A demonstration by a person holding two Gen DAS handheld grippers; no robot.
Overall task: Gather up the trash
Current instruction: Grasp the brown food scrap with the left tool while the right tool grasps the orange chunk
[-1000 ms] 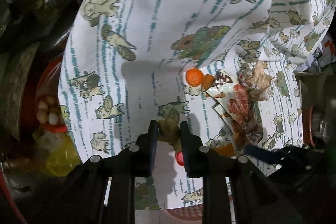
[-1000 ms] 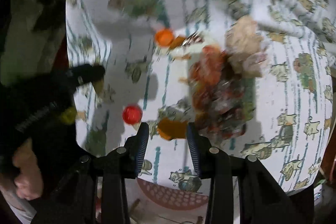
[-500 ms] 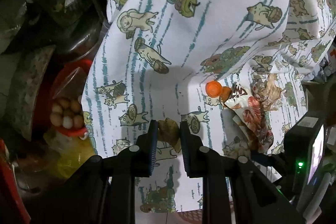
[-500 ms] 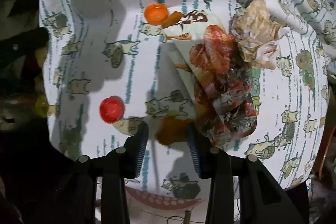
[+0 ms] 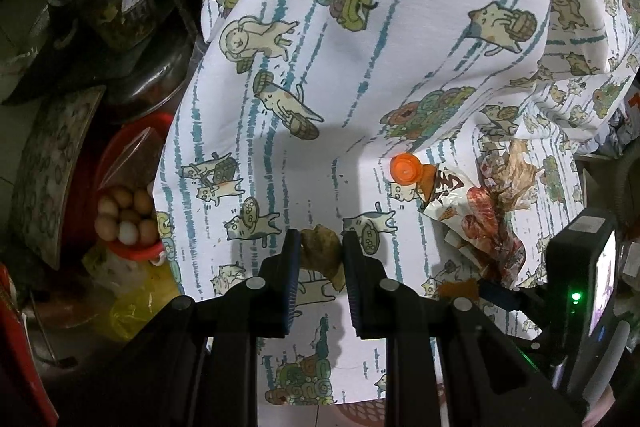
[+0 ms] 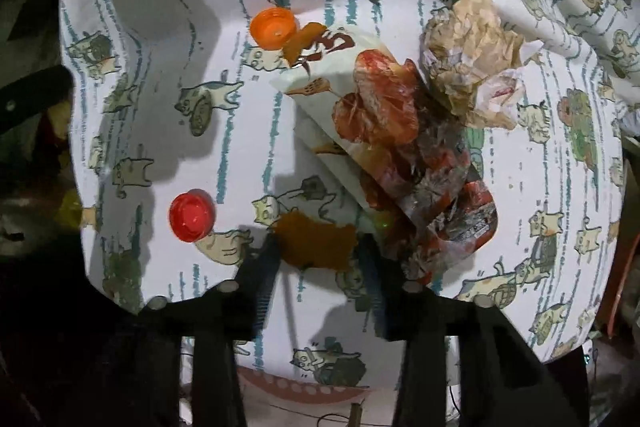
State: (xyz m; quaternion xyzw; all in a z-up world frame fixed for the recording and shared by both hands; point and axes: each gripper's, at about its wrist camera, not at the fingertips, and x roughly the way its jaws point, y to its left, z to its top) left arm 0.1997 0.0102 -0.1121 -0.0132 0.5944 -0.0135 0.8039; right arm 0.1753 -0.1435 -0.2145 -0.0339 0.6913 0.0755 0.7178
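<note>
Left wrist view, nearest first: the left gripper (image 5: 320, 255) has its two black fingers drawn narrow around a brown crumpled scrap (image 5: 321, 258), which sits pinched between the pads and held above the cat-print cloth (image 5: 360, 67); low at the right edge of this view the tip of the other tool reaches in toward an orange-brown peel (image 5: 458, 289); beyond it lies a pile of wrappers (image 5: 484, 227), and farther back an orange bottle cap (image 5: 405, 168) touches the pile's near corner; off the cloth to the left a red bowl of eggs (image 5: 126, 221) stands on the dim floor with a yellow bag (image 5: 132, 303) just beside it; a dark glass jar (image 5: 120, 7) sits farthest back on that side.

Right wrist view, nearest first: the right gripper (image 6: 318, 259) is blurred, its fingers set moderately apart on either side of the orange-brown peel (image 6: 316, 243); whether the pads press the peel cannot be told; a red bottle cap (image 6: 191, 215) lies on the cloth (image 6: 180, 107) to the left of the fingers, apart from them; the wrappers (image 6: 400, 131) spread up and to the right from the peel, white printed paper under crinkled red plastic; a crumpled beige paper ball (image 6: 472, 55) rests against their far side; the orange bottle cap (image 6: 274, 27) lies farthest, touching a small orange scrap (image 6: 304, 41) at the edge of the white paper.
</note>
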